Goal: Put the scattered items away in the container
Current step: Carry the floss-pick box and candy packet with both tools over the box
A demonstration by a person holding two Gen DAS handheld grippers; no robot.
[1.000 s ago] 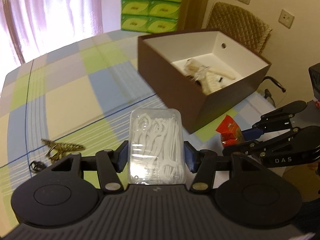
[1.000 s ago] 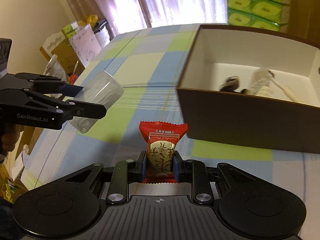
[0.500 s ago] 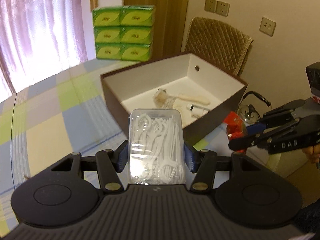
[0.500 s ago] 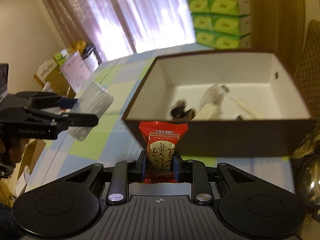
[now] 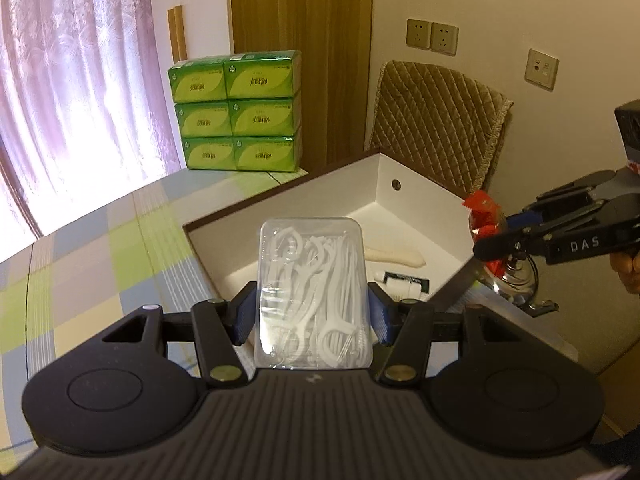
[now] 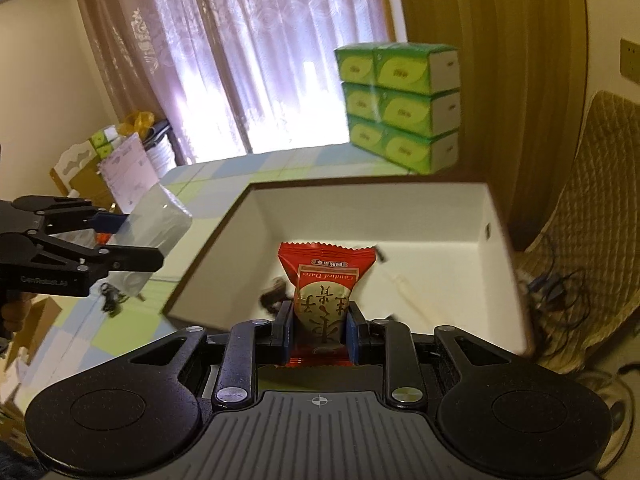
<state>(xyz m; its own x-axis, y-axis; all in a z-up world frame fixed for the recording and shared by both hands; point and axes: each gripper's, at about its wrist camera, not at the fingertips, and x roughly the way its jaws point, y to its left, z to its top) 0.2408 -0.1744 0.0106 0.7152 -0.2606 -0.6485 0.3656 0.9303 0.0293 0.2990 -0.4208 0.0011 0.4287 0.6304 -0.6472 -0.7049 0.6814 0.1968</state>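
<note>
Carried up from the tabletop [image 5: 100, 248] over the brown box [image 5: 280, 196]: left jaws clamped sidewise on rigid, slick floss-pick case [image 5: 314, 292], right jaws pinching light, crinkly red candy packet [image 6: 320, 292].

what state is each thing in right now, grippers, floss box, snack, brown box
left gripper: shut on the floss box
floss box: lid closed, held above the brown box
right gripper: shut on the snack
snack: sealed, upright, held
brown box: open, a few items inside
</note>
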